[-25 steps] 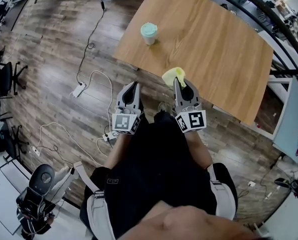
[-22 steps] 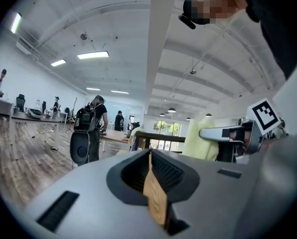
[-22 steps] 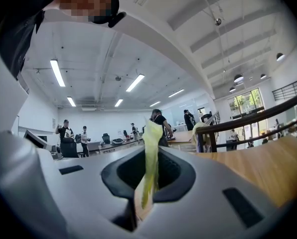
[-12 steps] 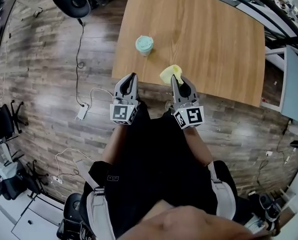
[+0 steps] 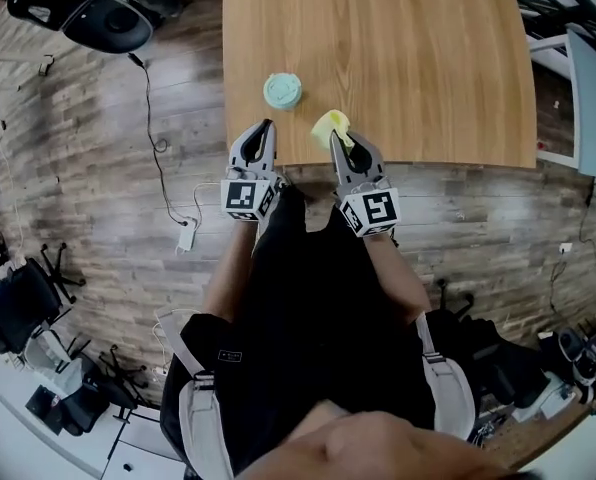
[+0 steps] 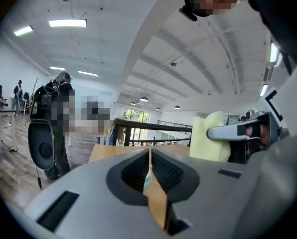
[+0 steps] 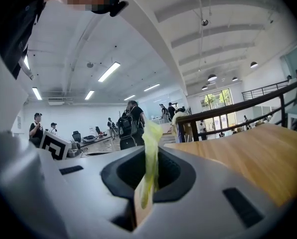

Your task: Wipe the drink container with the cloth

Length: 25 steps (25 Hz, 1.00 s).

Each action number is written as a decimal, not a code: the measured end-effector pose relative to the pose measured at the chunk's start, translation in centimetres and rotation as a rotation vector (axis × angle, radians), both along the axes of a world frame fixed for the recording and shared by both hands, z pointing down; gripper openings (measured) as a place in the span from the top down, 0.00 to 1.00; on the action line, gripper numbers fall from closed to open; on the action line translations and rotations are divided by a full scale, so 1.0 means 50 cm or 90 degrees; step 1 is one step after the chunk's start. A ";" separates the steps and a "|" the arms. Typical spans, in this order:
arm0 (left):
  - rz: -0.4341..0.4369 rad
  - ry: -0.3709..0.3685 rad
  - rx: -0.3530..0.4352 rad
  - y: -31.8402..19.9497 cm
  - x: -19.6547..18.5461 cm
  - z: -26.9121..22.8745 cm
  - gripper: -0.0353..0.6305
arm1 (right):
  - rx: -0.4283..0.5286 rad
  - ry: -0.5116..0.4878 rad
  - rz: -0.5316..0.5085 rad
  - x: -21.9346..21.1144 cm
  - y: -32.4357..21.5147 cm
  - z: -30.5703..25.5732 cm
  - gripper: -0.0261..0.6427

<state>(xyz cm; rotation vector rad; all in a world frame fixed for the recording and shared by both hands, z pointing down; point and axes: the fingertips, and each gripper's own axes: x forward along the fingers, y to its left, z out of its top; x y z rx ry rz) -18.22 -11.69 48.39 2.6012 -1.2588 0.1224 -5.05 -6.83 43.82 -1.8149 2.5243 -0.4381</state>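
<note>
Cloth, pale yellow, was seen clamped in the shut jaws of the right hand-held gripper. In the right gripper view the same cloth was pinched in the jaw gap of that hand-held gripper, with a fold sticking up above it. The left hand-held gripper was held closed, and in the left gripper view nothing was caught between the jaws of the hand-held gripper. The bunched cloth was visible off to the right in that view.

A mint-green lidded cup was stood upright on the wooden bench, close to its near edge and toward the left corner. It was just ahead of the left jaw tips and not touched by them. The cloth was held near the cup on its right, apart from it. Both hand-held grippers were held side by side at the near bench edge, marker cubes toward the person. A white cable and power strip were noted on the plank floor.
</note>
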 end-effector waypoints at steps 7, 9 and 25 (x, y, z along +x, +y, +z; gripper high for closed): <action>0.027 -0.005 -0.023 -0.067 0.007 0.072 0.90 | -0.046 -0.033 0.015 -0.021 -0.023 0.097 0.90; 0.027 -0.010 -0.031 -0.084 0.010 0.088 0.90 | -0.051 -0.040 0.020 -0.024 -0.033 0.115 0.90; 0.045 -0.035 -0.053 -0.124 0.031 0.155 0.91 | -0.077 -0.107 0.022 -0.069 -0.093 0.226 0.90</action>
